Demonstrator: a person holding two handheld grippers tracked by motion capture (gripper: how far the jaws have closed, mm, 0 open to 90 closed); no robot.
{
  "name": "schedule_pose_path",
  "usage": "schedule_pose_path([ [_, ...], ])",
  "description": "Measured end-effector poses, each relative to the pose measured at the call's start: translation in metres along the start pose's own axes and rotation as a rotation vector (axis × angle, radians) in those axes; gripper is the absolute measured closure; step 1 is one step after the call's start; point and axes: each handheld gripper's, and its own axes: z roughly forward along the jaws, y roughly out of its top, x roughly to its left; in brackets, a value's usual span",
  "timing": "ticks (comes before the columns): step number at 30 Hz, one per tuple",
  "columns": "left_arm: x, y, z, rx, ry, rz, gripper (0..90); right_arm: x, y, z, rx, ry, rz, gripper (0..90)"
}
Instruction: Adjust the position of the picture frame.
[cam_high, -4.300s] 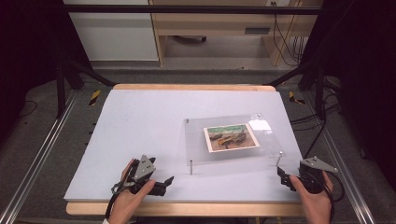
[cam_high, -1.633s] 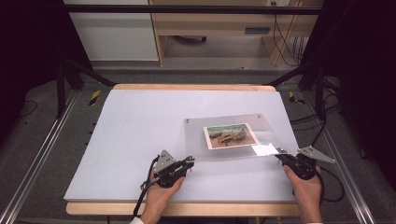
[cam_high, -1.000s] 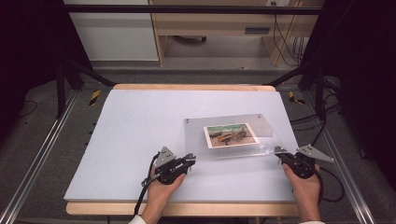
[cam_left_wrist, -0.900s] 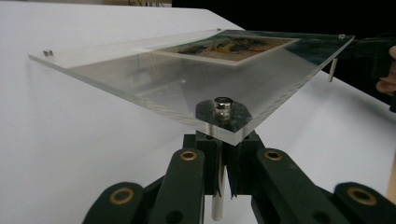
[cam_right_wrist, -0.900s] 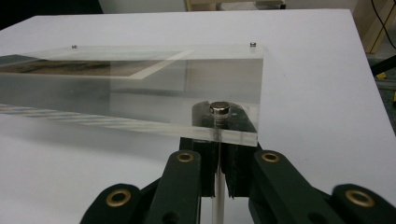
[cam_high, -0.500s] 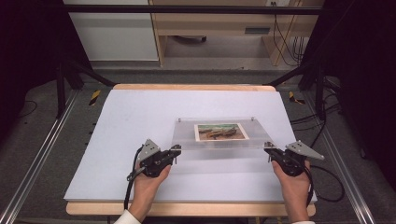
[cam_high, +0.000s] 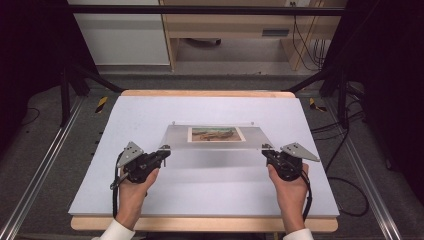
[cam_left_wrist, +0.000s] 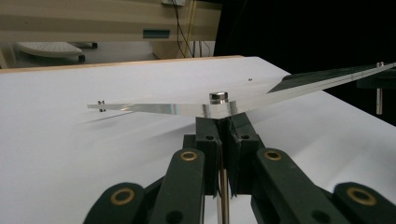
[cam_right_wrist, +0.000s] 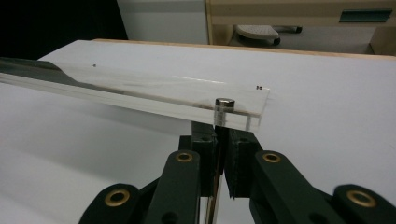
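A clear acrylic photo frame with a landscape picture in its middle hangs flat above the white table, casting a shadow below. My left gripper is shut on the thin metal leg under the frame's near left corner. In the left gripper view the jaws pinch that leg beneath the round stud. My right gripper is shut on the leg at the near right corner. In the right gripper view the jaws close under the stud, and the pane runs off to the left.
The table has a wooden front edge. Metal rails run along both sides. A desk stands beyond the far edge, with cables on the floor at the right.
Both grippers closed on the frame's near corner legs, then lifted it off the table and carried it left toward the middle. Both hands shifted left with it.
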Motion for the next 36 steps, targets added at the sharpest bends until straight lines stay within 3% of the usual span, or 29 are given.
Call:
schedule_pose_path([
  [14, 0.038, 0.002, -0.011, -0.027, 0.039, -0.003, 84.0, 0.033, 0.009, 0.032, -0.012, 0.008, -0.016, 83.4],
  [29, 0.047, -0.014, -0.01, 0.032, 0.059, -0.041, 84.3, 0.043, -0.003, 0.037, 0.019, -0.007, -0.024, 83.3],
  [36, 0.048, -0.016, -0.011, 0.062, 0.063, -0.038, 84.3, 0.045, -0.007, 0.036, 0.033, -0.002, -0.021, 83.4],
])
